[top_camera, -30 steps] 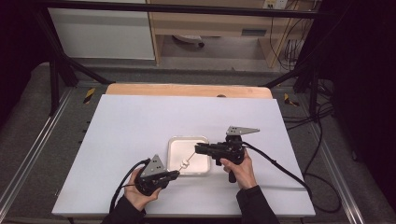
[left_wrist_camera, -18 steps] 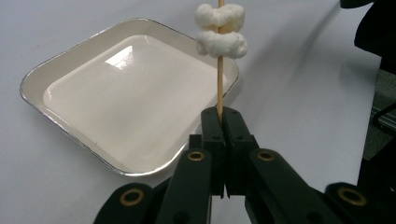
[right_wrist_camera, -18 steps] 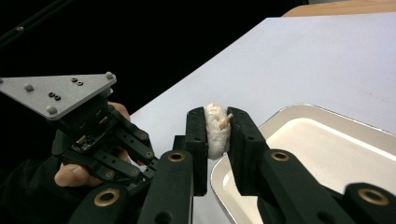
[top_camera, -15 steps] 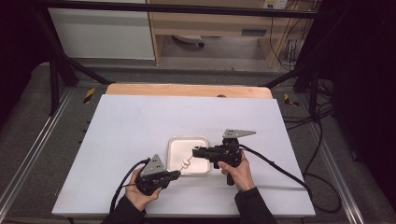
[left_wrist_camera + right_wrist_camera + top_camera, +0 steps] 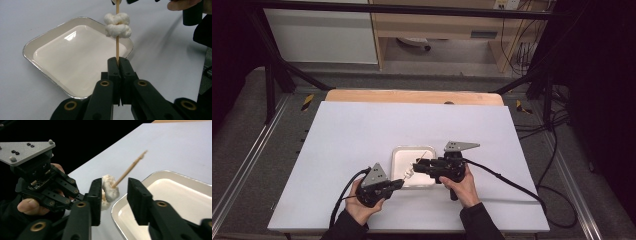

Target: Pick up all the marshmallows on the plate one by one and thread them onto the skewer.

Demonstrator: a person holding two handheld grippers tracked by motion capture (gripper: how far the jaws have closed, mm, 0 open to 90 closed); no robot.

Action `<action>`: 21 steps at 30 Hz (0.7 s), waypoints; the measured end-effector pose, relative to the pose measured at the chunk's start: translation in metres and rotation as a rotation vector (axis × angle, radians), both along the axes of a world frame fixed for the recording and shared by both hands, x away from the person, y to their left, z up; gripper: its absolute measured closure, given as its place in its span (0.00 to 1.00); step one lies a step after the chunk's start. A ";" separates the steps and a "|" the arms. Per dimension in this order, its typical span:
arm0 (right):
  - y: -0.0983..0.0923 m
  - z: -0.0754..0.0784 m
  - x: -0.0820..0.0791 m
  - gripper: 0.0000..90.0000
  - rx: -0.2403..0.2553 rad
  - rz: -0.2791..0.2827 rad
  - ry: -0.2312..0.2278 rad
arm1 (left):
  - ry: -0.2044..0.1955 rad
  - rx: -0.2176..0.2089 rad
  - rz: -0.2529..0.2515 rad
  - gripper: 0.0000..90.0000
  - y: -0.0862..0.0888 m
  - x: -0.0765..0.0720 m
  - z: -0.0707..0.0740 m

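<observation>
L claw [image 5: 119, 60] is staying clenched on the bottom end of a thin wooden skewer [image 5: 117, 37], jaws pinched tight w/ the stick between the tips. Skewer is running up and away from that claw, carrying two white knotted dough-like lumps [image 5: 117, 24] threaded on it, one stacked on the other, sitting above the near corner of a white tray [image 5: 40, 45] w/ a silvery rim. In the high view the L claw [image 5: 399, 183] is sitting just off the tray's [image 5: 398, 152] near-left corner, skewer [image 5: 421, 159] slanting over the tray toward the R claw [image 5: 418, 167].

R claw [image 5: 114, 195] is standing released: jaws have just been opening, lumps [image 5: 109, 188] and skewer [image 5: 130, 170] are lying between them. One jaw is looking close against the lump's side, the other is standing clear w/ a gap; can't tell if that near jaw is actually touching. Skewer's pointed free end is sticking out past the R jaws, over the desk [image 5: 175, 147].

Tray is lying flat on the white desk [image 5: 362, 130], nr the front edge, between the two hands. R hand [image 5: 462, 182] is gripping its handle just right of the tray; L hand [image 5: 362, 207] is gripping below-left of it.
</observation>
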State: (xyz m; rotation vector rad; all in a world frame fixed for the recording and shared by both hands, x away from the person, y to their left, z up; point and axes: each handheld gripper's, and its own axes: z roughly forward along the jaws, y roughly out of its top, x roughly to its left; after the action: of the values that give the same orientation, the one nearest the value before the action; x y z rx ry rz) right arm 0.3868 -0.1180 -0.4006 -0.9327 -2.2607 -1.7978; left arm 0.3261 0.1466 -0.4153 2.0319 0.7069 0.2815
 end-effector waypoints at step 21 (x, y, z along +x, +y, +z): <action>-0.044 -0.009 -0.002 0.06 -0.231 -0.201 -0.098 | 0.013 0.002 0.038 0.98 0.010 0.005 0.001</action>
State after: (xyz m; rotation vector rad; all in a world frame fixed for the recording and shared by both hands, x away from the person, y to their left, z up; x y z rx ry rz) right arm 0.3850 -0.1621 -0.4097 -1.1730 -2.5607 -1.7155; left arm 0.3313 0.1561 -0.4140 2.0255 0.7535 0.2914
